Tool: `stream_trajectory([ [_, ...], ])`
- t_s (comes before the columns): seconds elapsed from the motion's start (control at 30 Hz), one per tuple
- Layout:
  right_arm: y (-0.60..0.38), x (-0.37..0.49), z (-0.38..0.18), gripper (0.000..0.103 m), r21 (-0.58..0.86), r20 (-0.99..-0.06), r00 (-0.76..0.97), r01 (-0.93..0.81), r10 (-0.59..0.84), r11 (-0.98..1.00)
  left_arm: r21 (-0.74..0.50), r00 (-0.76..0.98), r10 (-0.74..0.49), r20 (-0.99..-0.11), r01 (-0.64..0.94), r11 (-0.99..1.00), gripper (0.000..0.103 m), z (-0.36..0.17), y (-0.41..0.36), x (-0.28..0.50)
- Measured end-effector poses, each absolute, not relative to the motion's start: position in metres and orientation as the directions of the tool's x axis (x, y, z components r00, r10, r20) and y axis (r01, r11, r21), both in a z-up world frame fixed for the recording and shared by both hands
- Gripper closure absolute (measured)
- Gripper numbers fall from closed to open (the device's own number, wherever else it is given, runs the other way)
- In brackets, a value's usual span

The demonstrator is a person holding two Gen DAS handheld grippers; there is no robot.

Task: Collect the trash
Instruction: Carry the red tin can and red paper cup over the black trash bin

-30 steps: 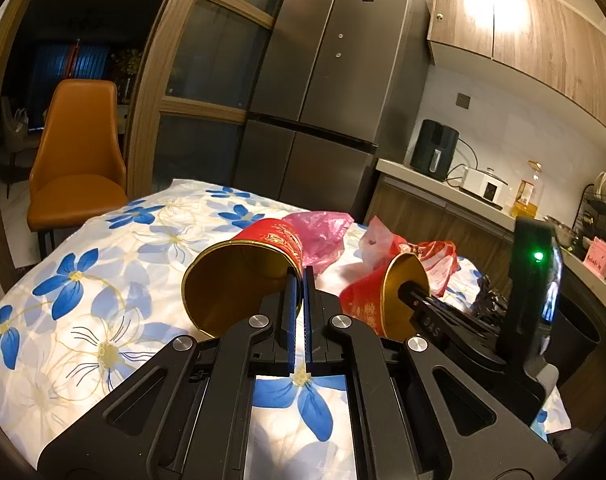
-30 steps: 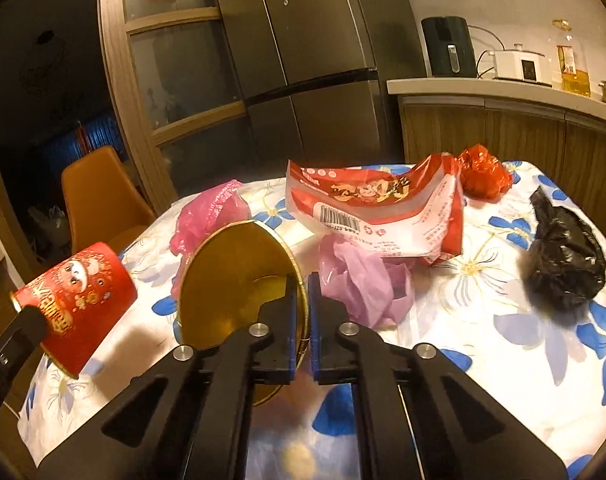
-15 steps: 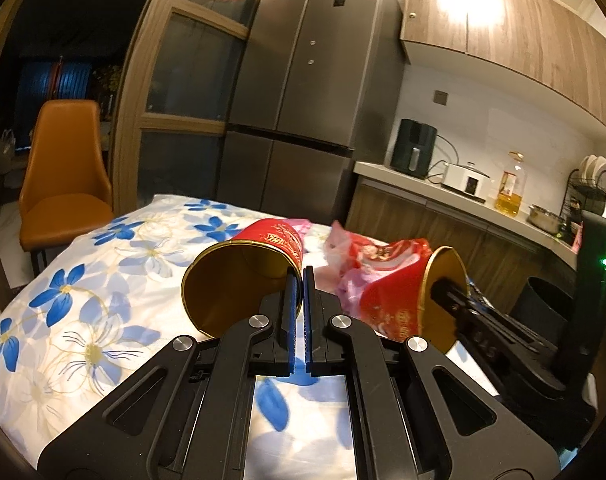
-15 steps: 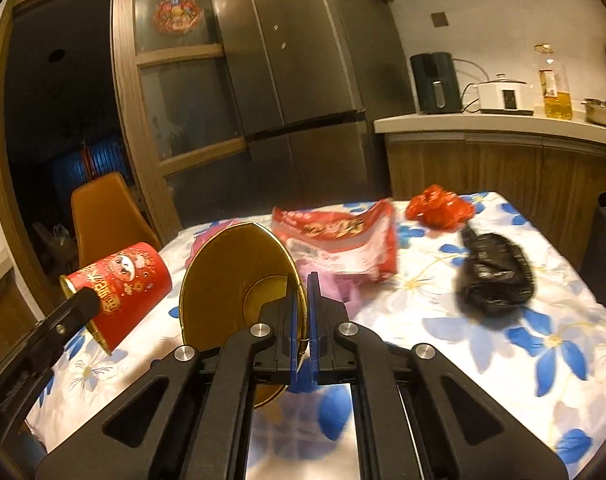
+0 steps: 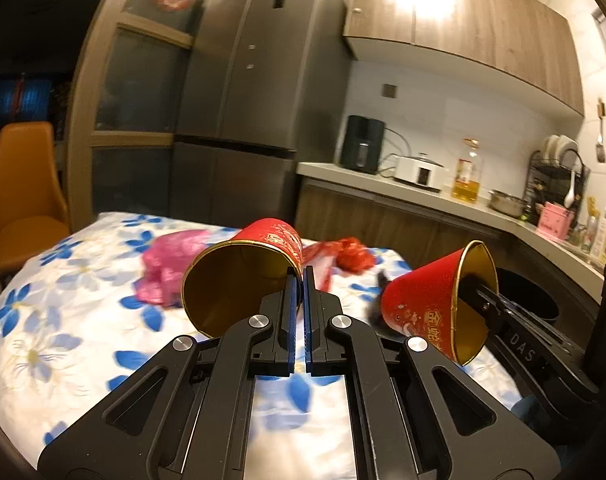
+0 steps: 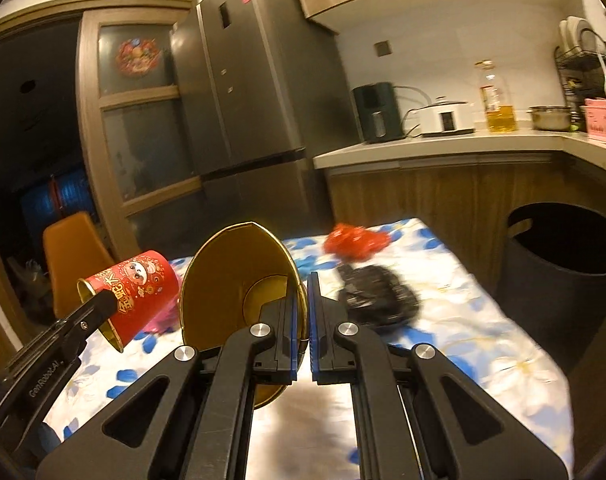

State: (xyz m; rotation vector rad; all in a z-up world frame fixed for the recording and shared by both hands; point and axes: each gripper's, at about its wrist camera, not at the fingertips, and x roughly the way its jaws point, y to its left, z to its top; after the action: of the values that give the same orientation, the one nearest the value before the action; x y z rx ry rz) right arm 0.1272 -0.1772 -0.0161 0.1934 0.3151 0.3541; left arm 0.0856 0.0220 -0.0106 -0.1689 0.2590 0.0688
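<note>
Table (image 5: 55,320): a white cloth with blue flowers covers it, soft and creased; you hold both tools above its near edge, pointing slightly downward across it toward the kitchen counter.
Bin (image 6: 563,248): a dark round tub with a cut-out handle stands on the floor just beside the table's right edge. Your right view shows its whole mouth; your left view catches only a dark sliver behind the other tool.
Left gripper (image 5: 303,280): your jaws are pinched tight on the rim wall of the left cup (image 5: 243,276), one finger inside and one outside. The cup lies on its side in the air, mouth toward you.
Left cup: a paper cone, red printed outside, shiny gold inside. In your right view it appears at the left (image 6: 139,292), showing its cartoon print, which your own camera cannot see.
Right gripper (image 6: 305,304): closed the same way on the rim of the right cup (image 6: 239,280), whose gold mouth and round base face the lens, tilted.
Right cup: only your left view shows its red outside with gold characters (image 5: 427,304).
Black bag (image 6: 379,296): crumpled glossy plastic on the cloth, right of the fingers.
Pink bag (image 5: 171,264): thin crinkled film, lying left of the left cup.
Red wrapper (image 6: 355,240): a wrinkled lump at the far table edge.
</note>
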Motion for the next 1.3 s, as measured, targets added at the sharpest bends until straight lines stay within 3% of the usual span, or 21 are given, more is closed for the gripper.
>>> stream_trajectory([
  [0.83, -0.362, 0.14, 0.006, 0.098, 0.264, -0.187, 0.98, 0.115, -0.066, 0.958, -0.099, 0.916, -0.341, -0.211, 0.327, 0.94, 0.101, 0.017, -0.178, 0.169],
  [1.3, -0.407, 0.161, 0.003, 0.098, 0.276, -0.195, 0.971, 0.189, -0.137, 0.942, -0.071, 0.877, -0.416, -0.239, 0.411, 0.909, 0.101, 0.008, -0.24, 0.207],
])
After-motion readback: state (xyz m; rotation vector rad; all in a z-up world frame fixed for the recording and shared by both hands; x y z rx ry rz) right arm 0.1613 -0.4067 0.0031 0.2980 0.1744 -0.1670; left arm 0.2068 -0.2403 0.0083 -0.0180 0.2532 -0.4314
